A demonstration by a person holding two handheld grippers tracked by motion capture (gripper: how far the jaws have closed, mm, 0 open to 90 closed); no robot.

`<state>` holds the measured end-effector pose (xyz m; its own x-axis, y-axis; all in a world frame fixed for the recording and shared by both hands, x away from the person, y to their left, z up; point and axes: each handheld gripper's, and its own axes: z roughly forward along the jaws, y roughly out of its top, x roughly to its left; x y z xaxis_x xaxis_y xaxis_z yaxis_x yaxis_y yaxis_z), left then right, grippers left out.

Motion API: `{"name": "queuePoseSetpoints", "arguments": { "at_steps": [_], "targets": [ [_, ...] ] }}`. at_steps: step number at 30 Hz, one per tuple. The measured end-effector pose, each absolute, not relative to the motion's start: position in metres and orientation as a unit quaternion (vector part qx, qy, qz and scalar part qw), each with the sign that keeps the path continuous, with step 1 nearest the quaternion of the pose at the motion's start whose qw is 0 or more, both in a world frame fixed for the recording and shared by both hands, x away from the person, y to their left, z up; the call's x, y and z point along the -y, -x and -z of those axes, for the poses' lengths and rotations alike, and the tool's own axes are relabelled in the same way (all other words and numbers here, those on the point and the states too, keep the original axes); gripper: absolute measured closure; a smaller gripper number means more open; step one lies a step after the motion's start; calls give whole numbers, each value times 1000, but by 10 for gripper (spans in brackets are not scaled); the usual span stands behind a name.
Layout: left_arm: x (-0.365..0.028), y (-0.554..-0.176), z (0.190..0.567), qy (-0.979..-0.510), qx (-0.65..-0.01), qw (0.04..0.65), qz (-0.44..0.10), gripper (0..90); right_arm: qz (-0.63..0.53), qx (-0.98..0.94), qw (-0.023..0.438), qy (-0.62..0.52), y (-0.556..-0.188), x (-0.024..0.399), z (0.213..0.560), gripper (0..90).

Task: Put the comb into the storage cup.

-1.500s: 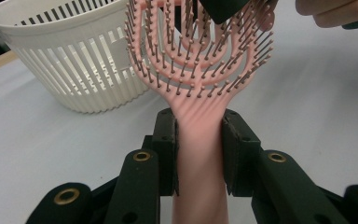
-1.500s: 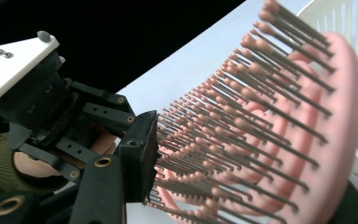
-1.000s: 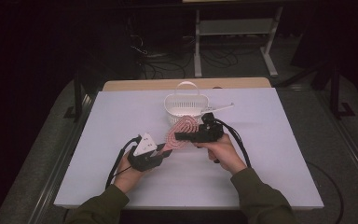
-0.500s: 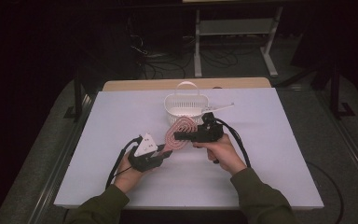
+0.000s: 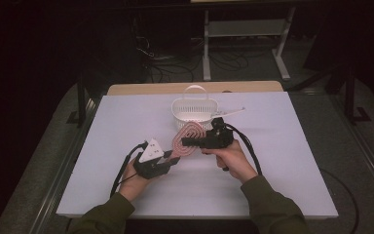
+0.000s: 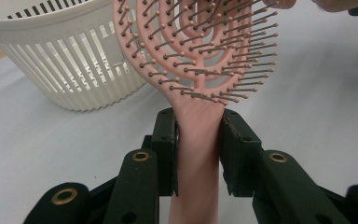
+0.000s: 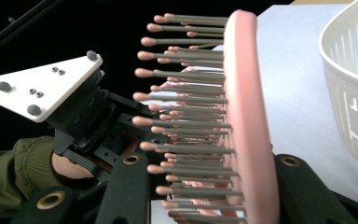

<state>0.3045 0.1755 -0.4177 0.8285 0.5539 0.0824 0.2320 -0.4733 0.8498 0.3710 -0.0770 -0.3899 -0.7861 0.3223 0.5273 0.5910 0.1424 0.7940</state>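
A pink vented hairbrush [image 5: 189, 136] is held just above the white table between both grippers. My left gripper [image 6: 198, 140] is shut on its handle [image 6: 196, 158], the pads pressing both sides. In the high view the left gripper [image 5: 171, 158] sits at the brush's near end. My right gripper [image 5: 185, 142] reaches in from the right and is shut across the brush head [image 7: 249, 116], one jaw on the bristle side and one on the back. The bristles [image 7: 186, 98] point toward the left gripper [image 7: 88, 126].
A white slotted basket [image 5: 194, 103] with a hoop handle stands just beyond the brush, close to its head [image 6: 65, 65] [image 7: 354, 84]. A thin white object [image 5: 231, 112] lies to the right of the basket. White table [image 5: 282, 170] spreads around both hands.
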Motion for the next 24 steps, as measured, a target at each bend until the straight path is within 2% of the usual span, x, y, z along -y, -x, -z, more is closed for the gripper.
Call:
{"name": "queuePoseSetpoints", "arguments": {
  "at_steps": [24],
  "targets": [
    [-194, -313, 418, -845, -252, 455, -128, 438, 587, 740, 79, 320, -373, 94, 383, 628]
  ]
}}
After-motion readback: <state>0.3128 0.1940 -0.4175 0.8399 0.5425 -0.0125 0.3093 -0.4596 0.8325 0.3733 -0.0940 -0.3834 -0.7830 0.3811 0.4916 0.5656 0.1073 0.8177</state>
